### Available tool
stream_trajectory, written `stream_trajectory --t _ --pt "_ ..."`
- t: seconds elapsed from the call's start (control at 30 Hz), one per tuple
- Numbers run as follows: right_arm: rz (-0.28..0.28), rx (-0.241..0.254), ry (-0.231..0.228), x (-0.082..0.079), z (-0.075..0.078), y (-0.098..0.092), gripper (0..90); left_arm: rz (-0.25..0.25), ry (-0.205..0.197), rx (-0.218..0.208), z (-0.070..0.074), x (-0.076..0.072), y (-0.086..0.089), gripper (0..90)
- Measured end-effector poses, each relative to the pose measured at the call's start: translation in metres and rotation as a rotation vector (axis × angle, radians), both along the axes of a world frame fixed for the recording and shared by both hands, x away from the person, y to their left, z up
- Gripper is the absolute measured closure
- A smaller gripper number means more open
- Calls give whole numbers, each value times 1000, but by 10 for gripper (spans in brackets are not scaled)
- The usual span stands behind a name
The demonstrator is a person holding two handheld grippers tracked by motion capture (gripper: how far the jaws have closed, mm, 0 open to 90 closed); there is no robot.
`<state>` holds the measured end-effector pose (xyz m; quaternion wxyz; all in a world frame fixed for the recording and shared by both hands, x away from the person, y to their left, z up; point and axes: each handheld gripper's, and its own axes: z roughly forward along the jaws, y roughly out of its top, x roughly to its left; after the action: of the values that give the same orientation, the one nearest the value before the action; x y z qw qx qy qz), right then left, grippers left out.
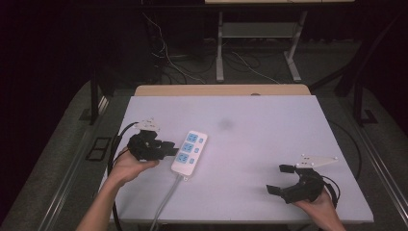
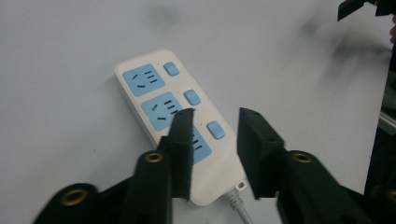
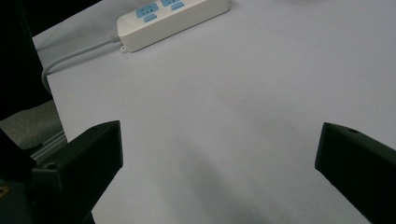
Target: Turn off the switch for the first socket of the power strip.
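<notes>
One white power strip (image 1: 189, 152) lies on the pale tabletop (image 1: 260, 144), left of centre and slightly angled, with its grey cable (image 1: 166, 199) running off the near edge of the table. Its face carries three blue socket panels (image 2: 144, 80) in a row and three small blue switches (image 2: 192, 97), one beside each socket.

Two grippers are in play, one in each hand. The left gripper (image 1: 169, 147) sits just beside the strip's left long edge, pointing toward it. In the left gripper view its jaws stand partly apart over the cable end of the strip, with the nearest socket and switch showing in the gap between them. The pads press on nothing, and whether a jaw tip brushes the strip's surface cannot be told.

The right gripper (image 1: 280, 179) rests near the front right corner of the table, well apart from the strip. Its jaws are spread wide, with bare tabletop between them, holding and touching nothing. In the right gripper view the strip's cable end lies far off.
</notes>
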<state>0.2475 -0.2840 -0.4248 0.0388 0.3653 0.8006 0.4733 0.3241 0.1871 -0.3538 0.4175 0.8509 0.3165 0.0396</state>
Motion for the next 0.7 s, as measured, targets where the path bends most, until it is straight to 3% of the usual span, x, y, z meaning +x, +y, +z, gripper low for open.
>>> stream_trajectory --t 0.23,0.33,0.57,0.7 --pt "-2 1 0 0 0 0 6 67 -6 -84 -2 -11 15 183" --pt "-3 1 -1 -1 0 0 6 114 -15 -78 -6 -17 17 0" --pt "-1 -2 -1 -1 0 0 6 156 -68 -140 -19 -36 26 0" --pt "-1 -1 -1 -1 -1 0 6 162 -82 -148 -28 -44 27 0"
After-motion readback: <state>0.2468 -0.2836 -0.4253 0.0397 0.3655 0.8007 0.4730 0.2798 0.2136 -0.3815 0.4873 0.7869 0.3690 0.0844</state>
